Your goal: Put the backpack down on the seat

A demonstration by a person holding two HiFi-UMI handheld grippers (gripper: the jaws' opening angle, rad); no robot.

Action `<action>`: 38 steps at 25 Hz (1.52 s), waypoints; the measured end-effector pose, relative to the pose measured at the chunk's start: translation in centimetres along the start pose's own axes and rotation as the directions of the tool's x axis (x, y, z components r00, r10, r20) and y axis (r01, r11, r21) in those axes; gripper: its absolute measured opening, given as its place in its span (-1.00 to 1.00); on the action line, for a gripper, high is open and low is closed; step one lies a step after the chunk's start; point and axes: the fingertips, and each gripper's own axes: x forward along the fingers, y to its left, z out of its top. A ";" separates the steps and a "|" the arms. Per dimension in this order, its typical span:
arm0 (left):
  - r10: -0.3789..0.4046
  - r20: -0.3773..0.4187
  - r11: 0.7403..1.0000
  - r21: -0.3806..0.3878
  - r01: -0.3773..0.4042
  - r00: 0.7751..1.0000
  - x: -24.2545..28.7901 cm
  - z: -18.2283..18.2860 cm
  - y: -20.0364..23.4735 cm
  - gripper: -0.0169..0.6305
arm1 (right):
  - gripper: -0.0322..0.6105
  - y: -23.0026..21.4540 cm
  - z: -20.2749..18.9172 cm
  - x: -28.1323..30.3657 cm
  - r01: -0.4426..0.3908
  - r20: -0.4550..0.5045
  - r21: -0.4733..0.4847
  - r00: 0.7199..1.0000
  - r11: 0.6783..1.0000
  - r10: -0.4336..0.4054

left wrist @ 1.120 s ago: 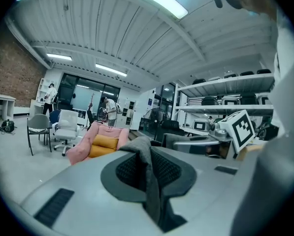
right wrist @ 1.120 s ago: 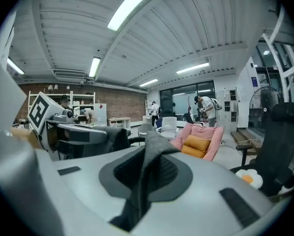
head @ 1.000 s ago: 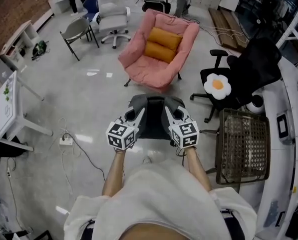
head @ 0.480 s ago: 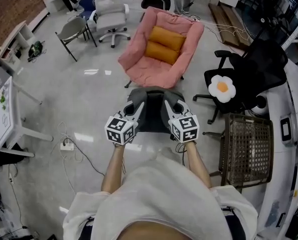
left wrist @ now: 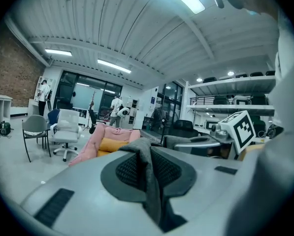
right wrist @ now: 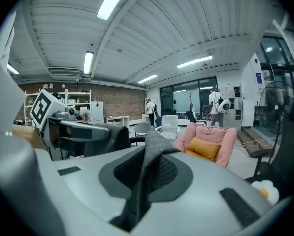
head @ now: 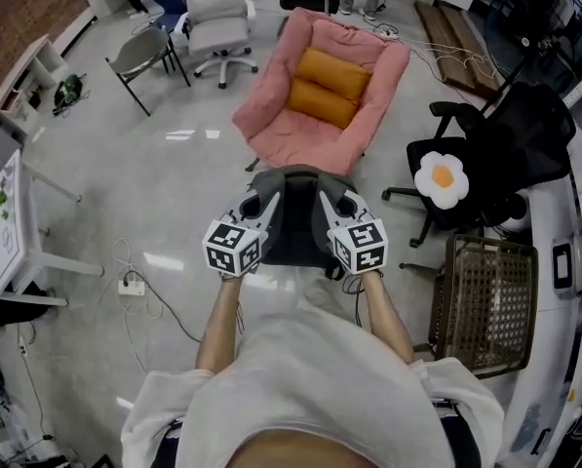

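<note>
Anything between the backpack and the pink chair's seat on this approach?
Nothing visible. Only bare floor lies between the backpack and the pink chair. Two orange cushions sit toward the back of its seat; the front part looks free.

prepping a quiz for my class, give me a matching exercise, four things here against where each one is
Things: 1 backpack; 2 orange cushions; 3 egg-shaped cushion; 4 power strip
Places: A on the black office chair; B on the floor; C in the pink armchair; D clamped by the left gripper and right gripper
Pairs: 1-D; 2-C; 3-A; 4-B
</note>
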 end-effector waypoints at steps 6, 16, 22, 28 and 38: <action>0.054 -0.007 0.998 -0.026 -0.054 0.999 5.1 1.5 5.6 -0.82 | -0.82 -3.4 1.2 6.8 -0.056 -0.016 0.002 0.998 0.998 0.056; 0.142 0.029 0.988 -0.057 -0.140 0.989 15.6 7.2 15.6 -0.82 | -0.82 -11.8 6.6 19.2 -0.146 -0.006 -0.024 0.989 0.989 0.146; 0.163 0.047 0.986 -0.052 -0.161 0.985 21.9 10.6 20.0 -0.82 | -0.82 -17.4 9.4 25.3 -0.165 0.008 -0.033 0.986 0.986 0.166; 0.181 0.040 0.982 -0.062 -0.179 0.983 26.8 12.1 23.5 -0.82 | -0.82 -21.5 10.6 30.2 -0.185 0.000 -0.037 0.983 0.982 0.185; 0.180 -0.009 0.979 -0.091 -0.180 0.984 30.9 11.3 26.2 -0.82 | -0.82 -24.7 9.6 34.3 -0.187 -0.033 -0.003 0.982 0.982 0.187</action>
